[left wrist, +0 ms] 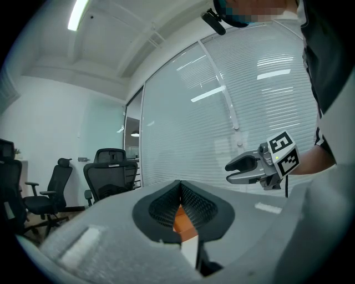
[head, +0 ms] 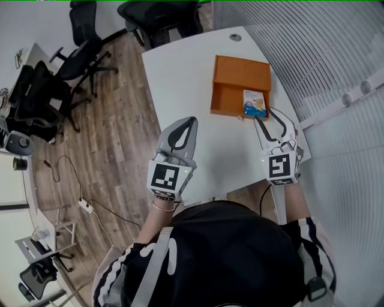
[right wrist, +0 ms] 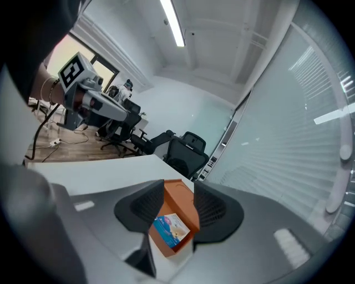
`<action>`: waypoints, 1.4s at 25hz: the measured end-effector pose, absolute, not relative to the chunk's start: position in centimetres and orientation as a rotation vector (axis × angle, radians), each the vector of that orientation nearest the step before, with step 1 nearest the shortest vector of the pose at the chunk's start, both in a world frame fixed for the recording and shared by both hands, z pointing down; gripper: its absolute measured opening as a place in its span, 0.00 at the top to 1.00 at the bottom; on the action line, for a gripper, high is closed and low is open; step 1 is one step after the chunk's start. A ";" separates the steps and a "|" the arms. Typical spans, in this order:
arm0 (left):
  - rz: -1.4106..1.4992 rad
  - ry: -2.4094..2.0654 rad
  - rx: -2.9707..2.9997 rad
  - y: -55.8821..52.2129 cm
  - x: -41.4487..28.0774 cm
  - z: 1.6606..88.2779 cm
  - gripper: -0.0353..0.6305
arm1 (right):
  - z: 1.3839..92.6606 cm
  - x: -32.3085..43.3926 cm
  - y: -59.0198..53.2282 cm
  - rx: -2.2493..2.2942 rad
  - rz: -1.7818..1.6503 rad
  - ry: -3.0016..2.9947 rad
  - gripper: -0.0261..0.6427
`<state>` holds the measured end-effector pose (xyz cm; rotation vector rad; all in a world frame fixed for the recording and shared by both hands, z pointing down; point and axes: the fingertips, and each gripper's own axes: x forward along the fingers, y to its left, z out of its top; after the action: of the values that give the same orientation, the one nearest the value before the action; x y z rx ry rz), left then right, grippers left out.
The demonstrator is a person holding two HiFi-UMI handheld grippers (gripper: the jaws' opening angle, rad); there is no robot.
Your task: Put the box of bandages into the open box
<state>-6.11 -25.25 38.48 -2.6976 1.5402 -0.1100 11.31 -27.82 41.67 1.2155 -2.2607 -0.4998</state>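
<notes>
The open orange box [head: 237, 77] stands on the white table [head: 186, 78] at its far right. The blue and white box of bandages [head: 254, 103] lies inside it, against the near right corner. My right gripper [head: 270, 117] is open and holds nothing, its tips just short of the orange box's near wall. In the right gripper view the orange box [right wrist: 178, 204] and the box of bandages [right wrist: 169, 229] show between the spread jaws of the right gripper [right wrist: 177, 188]. My left gripper [head: 191, 122] hovers over the table's middle, shut and empty; in its own view the left gripper [left wrist: 180, 191] has touching tips.
Black office chairs [head: 81, 57] stand on the wooden floor left of the table, more chairs [head: 159, 18] behind it. A glass wall with blinds [head: 312, 54] runs along the right. A round cable port [head: 235, 37] sits near the table's far edge.
</notes>
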 end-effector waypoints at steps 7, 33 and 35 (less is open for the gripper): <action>-0.103 1.530 -2.696 -25.9 -5.8 38.5 0.95 | 38.7 11.3 -27.6 1.286 -0.508 -2.351 0.72; -0.075 1.474 -2.682 -25.6 -5.3 36.8 0.95 | 35.3 13.0 -25.5 1.503 -0.415 -2.488 0.75; -0.069 1.474 -2.683 -25.7 -5.4 36.8 0.95 | 35.3 13.0 -25.5 1.512 -0.406 -2.494 0.76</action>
<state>-5.40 -25.65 36.82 -2.6832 1.4737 -0.0694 13.03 -25.51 35.26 1.5121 -2.4942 -0.4060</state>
